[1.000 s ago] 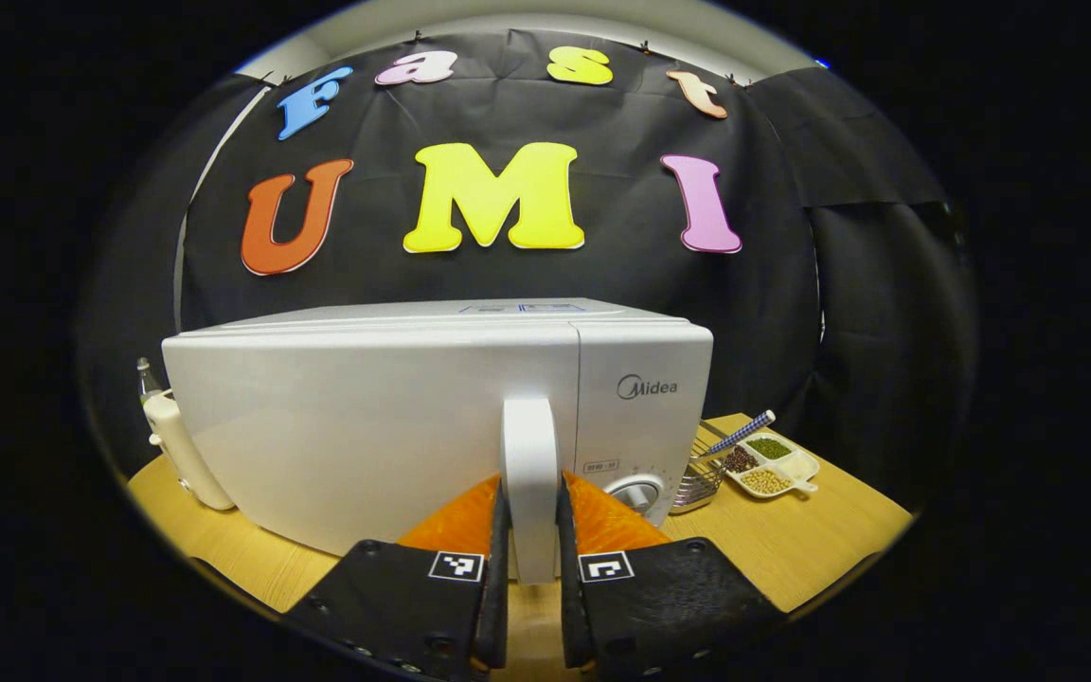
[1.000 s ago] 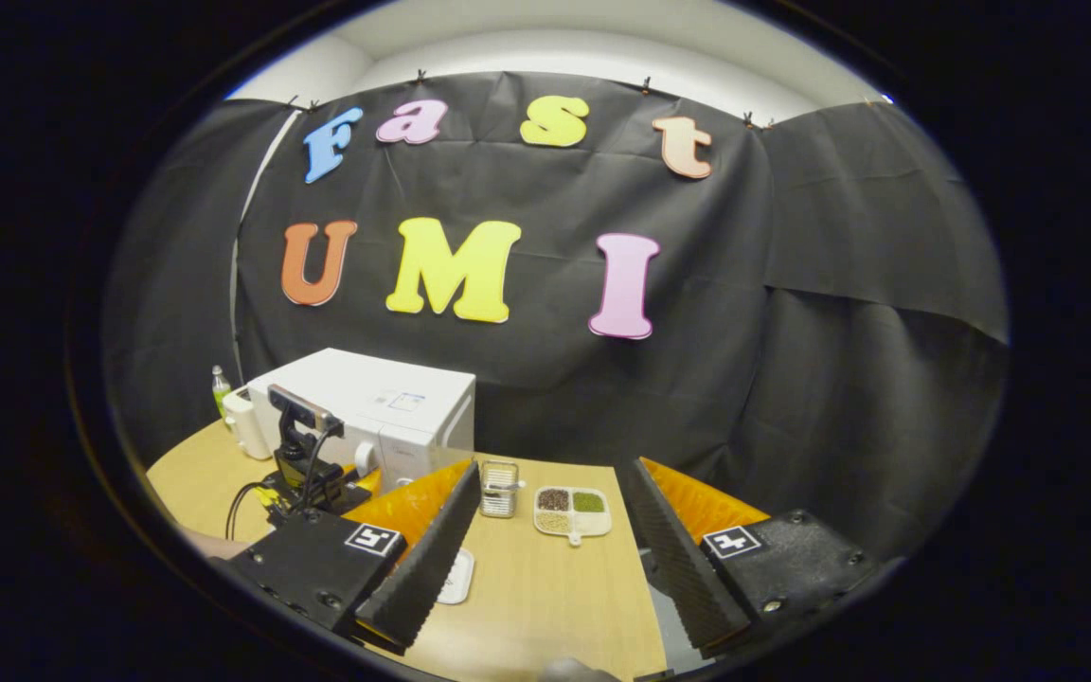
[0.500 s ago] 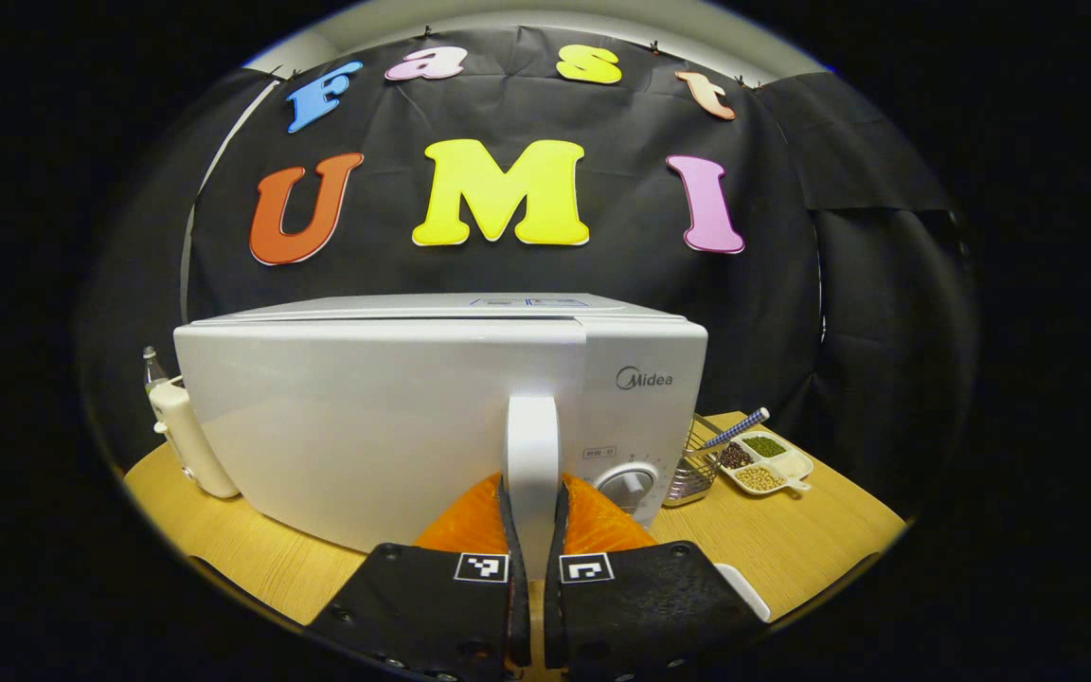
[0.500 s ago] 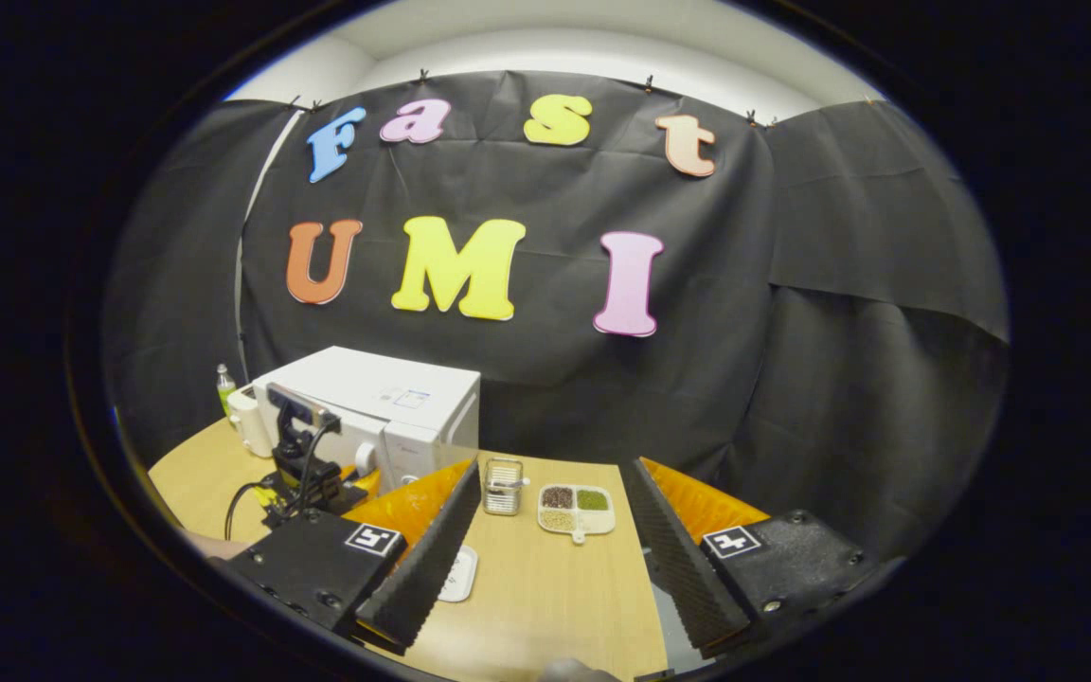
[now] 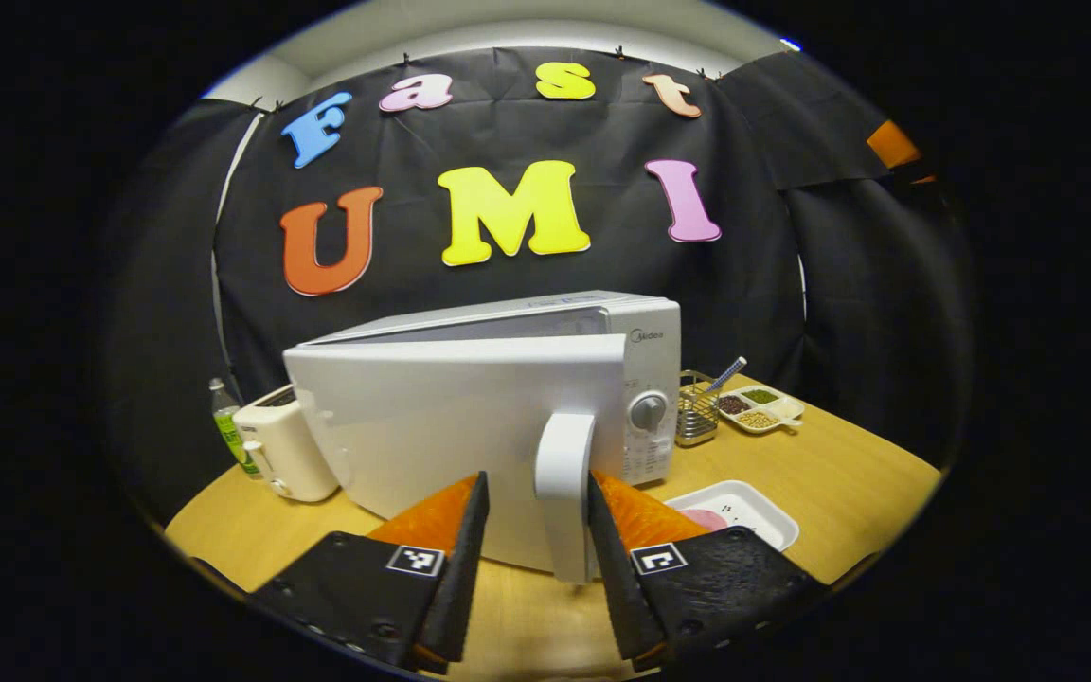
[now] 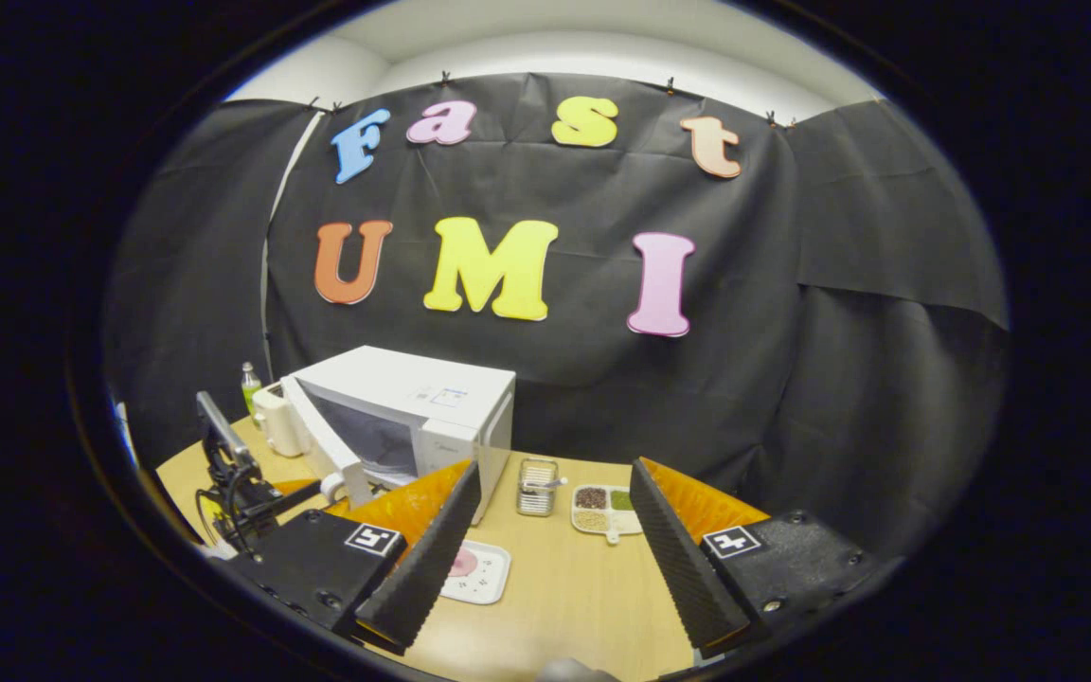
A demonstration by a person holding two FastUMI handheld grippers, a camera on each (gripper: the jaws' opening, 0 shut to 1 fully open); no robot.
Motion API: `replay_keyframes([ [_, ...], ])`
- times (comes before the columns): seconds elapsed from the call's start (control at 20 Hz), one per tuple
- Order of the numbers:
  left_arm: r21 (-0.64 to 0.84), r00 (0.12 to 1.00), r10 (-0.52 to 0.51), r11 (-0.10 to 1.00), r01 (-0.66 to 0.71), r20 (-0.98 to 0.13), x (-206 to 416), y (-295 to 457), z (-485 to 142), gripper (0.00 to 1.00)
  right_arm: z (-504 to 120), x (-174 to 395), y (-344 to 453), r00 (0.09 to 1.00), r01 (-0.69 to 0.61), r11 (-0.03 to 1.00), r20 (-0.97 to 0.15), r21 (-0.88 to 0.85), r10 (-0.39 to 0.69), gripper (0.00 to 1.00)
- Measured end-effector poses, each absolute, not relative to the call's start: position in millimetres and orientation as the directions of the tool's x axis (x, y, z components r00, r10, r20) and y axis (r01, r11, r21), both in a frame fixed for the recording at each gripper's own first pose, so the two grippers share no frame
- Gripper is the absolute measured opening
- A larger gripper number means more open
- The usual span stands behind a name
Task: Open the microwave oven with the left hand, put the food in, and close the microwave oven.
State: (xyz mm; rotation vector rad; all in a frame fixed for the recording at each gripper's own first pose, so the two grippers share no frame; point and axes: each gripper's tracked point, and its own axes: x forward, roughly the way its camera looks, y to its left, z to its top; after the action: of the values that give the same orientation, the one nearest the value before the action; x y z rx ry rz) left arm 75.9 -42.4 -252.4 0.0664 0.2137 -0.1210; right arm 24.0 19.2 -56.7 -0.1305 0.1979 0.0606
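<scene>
One microwave (image 5: 470,417) stands on the tabletop (image 5: 849,474), with one door (image 5: 451,426) and one handle (image 5: 564,493). One knob (image 5: 648,411) sits on its panel. Left of the microwave are one toaster (image 5: 285,455) and one bottle (image 5: 223,426). Right of the microwave are one wire basket (image 5: 695,421) and one divided dish (image 5: 759,409) with three filled compartments. In front of the microwave lies one white tray (image 5: 754,507) holding one pink piece of food (image 5: 705,518). Two grippers are present: the left gripper (image 5: 534,549) and the right gripper (image 6: 545,540).
</scene>
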Motion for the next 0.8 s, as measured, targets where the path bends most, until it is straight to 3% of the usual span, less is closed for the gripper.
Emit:
replay_keyframes([
  [0.05,0.051,0.969,-0.107,0.991,0.121,-0.224,68,-35,-253,0.76,-60,24,23,0.977,-0.080,0.991,-0.203,-0.109,0.057,1.00],
  [0.1,0.056,0.967,-0.095,0.992,0.111,-0.235,60,-25,-253,0.72,-63,25,26,0.976,-0.084,0.992,-0.209,-0.096,0.063,1.00],
  [0.15,0.064,0.967,-0.079,0.993,0.097,-0.242,51,-14,-252,0.86,-67,25,30,0.974,-0.091,0.992,-0.216,-0.086,0.071,1.00],
  [0.25,0.078,0.970,-0.047,0.995,0.068,-0.240,35,7,-249,0.95,-73,27,40,0.971,-0.117,0.990,-0.217,-0.076,0.099,1.00],
  [0.35,0.095,0.970,-0.018,0.995,0.042,-0.244,17,28,-248,0.95,-93,32,46,0.961,-0.137,0.987,-0.252,-0.082,0.113,0.96],
  [0.4,0.108,0.969,0.002,0.994,0.025,-0.248,8,41,-249,0.95,-103,34,50,0.954,-0.151,0.986,-0.273,-0.072,0.126,1.00],
  [0.5,0.123,0.966,0.048,0.992,-0.016,-0.255,-10,69,-250,0.95,-124,35,60,0.933,-0.175,0.983,-0.328,-0.045,0.151,0.96],
  [0.65,0.120,0.952,0.124,0.988,-0.094,-0.279,-34,116,-255,0.96,-144,42,67,0.922,-0.172,0.984,-0.358,-0.040,0.147,0.99],
  [0.7,0.124,0.947,0.145,0.986,-0.113,-0.287,-42,130,-256,0.96,-150,45,67,0.919,-0.167,0.985,-0.369,-0.048,0.138,0.91],
  [0.75,0.133,0.944,0.162,0.983,-0.128,-0.289,-49,143,-257,0.96,-160,46,70,0.913,-0.167,0.985,-0.384,-0.045,0.138,0.96],
  [0.8,0.137,0.940,0.171,0.981,-0.135,-0.295,-54,154,-258,0.96,-169,49,69,0.906,-0.158,0.987,-0.403,-0.041,0.129,0.88],
])
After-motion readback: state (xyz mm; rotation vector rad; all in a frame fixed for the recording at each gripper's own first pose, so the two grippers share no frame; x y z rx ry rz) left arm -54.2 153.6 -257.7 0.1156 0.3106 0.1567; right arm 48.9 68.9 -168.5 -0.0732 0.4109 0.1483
